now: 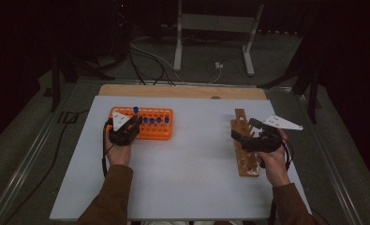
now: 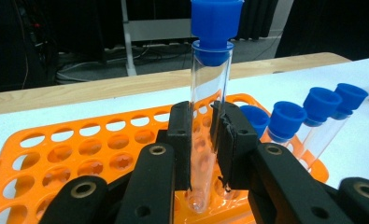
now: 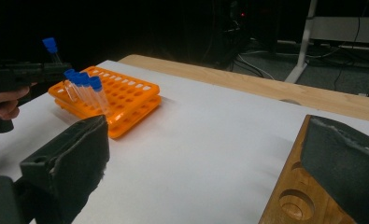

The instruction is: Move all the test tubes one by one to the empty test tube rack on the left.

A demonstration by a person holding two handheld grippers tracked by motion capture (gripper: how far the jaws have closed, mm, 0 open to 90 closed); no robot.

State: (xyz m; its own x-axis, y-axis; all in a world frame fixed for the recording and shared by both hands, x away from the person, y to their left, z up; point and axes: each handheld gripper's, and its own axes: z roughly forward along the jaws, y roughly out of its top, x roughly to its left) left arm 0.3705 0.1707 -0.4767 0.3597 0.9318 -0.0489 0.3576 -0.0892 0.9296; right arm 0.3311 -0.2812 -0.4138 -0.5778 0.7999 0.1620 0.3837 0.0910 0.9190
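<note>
Left gripper (image 2: 202,140) clamps a blue-capped test tube (image 2: 209,116) over the orange rack (image 2: 70,154); right gripper (image 3: 210,172) sits open at the wooden rack (image 3: 294,200).

Left jaws are closed on the clear tube's lower half. The tube stands upright with its rounded bottom just above the rack holes, and its blue cap (image 2: 216,23) is well above the jaws. In the high view the left gripper (image 1: 126,125) is over the near left part of the orange rack (image 1: 166,133), on the left of the white table (image 1: 192,173). Four more blue-capped tubes (image 1: 155,121) stand in a row in the rack, to the right of the held tube. The right gripper (image 1: 246,136) has its jaws wide apart and holds nothing. It is over the wooden rack (image 1: 247,164) on the right side, and one empty round hole (image 3: 293,204) shows between its jaws.
</note>
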